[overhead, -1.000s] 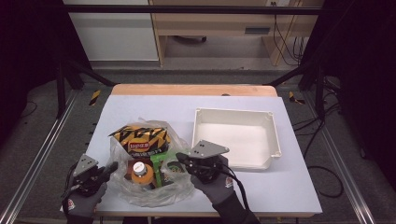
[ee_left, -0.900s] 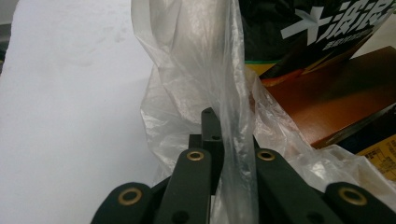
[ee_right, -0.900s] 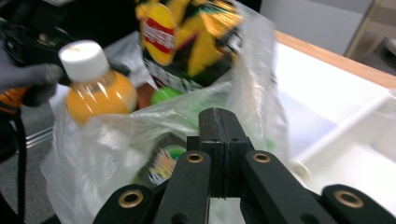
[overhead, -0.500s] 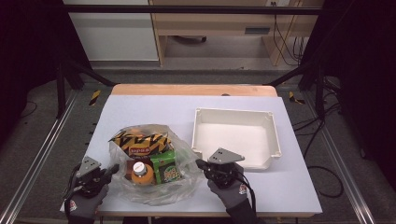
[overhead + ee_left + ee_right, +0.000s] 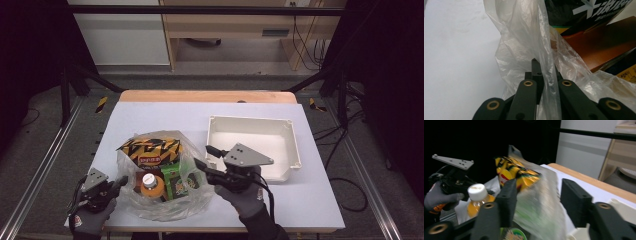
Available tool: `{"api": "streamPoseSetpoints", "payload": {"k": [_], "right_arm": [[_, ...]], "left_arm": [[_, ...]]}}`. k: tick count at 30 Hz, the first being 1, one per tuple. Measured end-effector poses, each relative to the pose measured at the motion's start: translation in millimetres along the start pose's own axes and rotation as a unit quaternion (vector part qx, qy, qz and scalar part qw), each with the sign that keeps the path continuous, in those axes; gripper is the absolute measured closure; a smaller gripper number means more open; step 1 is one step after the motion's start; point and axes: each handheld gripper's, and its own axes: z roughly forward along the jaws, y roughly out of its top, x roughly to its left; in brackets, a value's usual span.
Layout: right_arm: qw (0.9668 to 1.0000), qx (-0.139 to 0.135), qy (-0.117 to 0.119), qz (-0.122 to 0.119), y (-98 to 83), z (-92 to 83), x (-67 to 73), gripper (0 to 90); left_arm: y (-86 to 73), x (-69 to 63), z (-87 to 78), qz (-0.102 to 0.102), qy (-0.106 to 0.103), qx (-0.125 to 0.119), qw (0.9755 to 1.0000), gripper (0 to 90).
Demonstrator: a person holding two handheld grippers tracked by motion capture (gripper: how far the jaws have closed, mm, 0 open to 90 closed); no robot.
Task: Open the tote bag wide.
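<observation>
One bag (image 5: 165, 200) edge within left tool (image 5: 546, 82).

Your table (image 5: 165, 117) has a pale top with a wooden strip along its far edge. Two things lie directly on it. At your near left sits the clear bag (image 5: 165, 200), slumped open on the surface with a snack packet, a bottle and a green box inside. To your right, just beside the bag, stands the white tray (image 5: 287, 150), squared to the table edges. The far half of the top is bare, as is the near right corner.
</observation>
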Motion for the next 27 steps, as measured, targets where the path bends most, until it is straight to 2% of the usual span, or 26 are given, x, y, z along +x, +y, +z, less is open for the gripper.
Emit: {"api": "streamPoseSetpoints", "payload": {"k": [1, 2, 4, 6, 8, 9, 13, 14, 15, 16, 17, 20, 23, 27], "right_arm": [[1.0000, 0.000, 0.000, 0.000, 0.0, 0.0, 0.0, 46.2], [1.0000, 0.000, 0.002, -0.006, 2.5, 3.9, 3.9, 42.4], [0.9996, 0.017, -0.008, -0.020, 6.1, 18.4, 14.3, 32.2], [0.9986, 0.041, -0.023, -0.025, 3.1, 31.7, 18.2, 29.8], [0.9960, 0.073, -0.042, -0.028, -3.9, 40.7, 17.3, 30.0], [0.9953, 0.080, -0.049, -0.025, -8.9, 42.8, 15.2, 31.1], [0.9927, 0.105, -0.061, -0.003, -29.8, 41.0, 2.8, 48.7], [0.9916, 0.112, -0.064, -0.003, -34.5, 39.8, 0.1, 57.4], [0.9907, 0.117, -0.069, -0.001, -38.9, 38.6, -2.7, 61.3], [0.9898, 0.123, -0.071, 0.009, -46.2, 37.2, -8.2, 72.0], [0.9898, 0.123, -0.071, 0.009, -46.2, 37.2, -8.2, 72.0], [0.9896, 0.128, -0.062, 0.021, -54.2, 36.3, -13.5, 85.3], [0.9902, 0.125, -0.058, 0.023, -57.8, 36.1, -15.4, 89.6], [0.9898, 0.119, -0.077, 0.015, -56.7, 34.4, -18.7, 89.8]], "left_arm": [[0.0, 0.0, 0.0, 0.000, 0.000, 0.000, 1.0000, 88.3], [0.0, 0.0, -0.3, 0.000, 0.000, 0.000, 1.0000, 88.3], [0.0, 0.1, -0.9, 0.002, 0.001, 0.000, 1.0000, 88.2], [-0.2, -0.1, -1.3, 0.000, 0.001, -0.002, 1.0000, 88.3], [-0.3, 0.2, -1.7, -0.001, 0.000, -0.003, 1.0000, 88.2], [-0.4, 0.4, -1.6, -0.001, 0.001, -0.003, 1.0000, 88.2], [-0.2, 0.8, -1.2, 0.000, 0.002, -0.001, 1.0000, 88.3], [-0.2, 0.7, -1.3, 0.000, 0.003, -0.001, 1.0000, 88.3], [-0.2, 0.6, -1.3, -0.001, 0.003, -0.001, 1.0000, 88.3], [-0.2, 0.8, -1.2, -0.002, 0.003, -0.001, 1.0000, 88.3], [-0.1, 0.8, -1.2, -0.001, 0.003, -0.001, 1.0000, 88.3], [-0.1, 1.2, -1.0, 0.000, 0.003, -0.001, 1.0000, 88.3], [-0.2, 1.7, -1.3, -0.003, 0.004, -0.003, 1.0000, 88.3], [-0.3, 2.6, -1.7, -0.005, 0.004, -0.005, 1.0000, 88.3]]}}
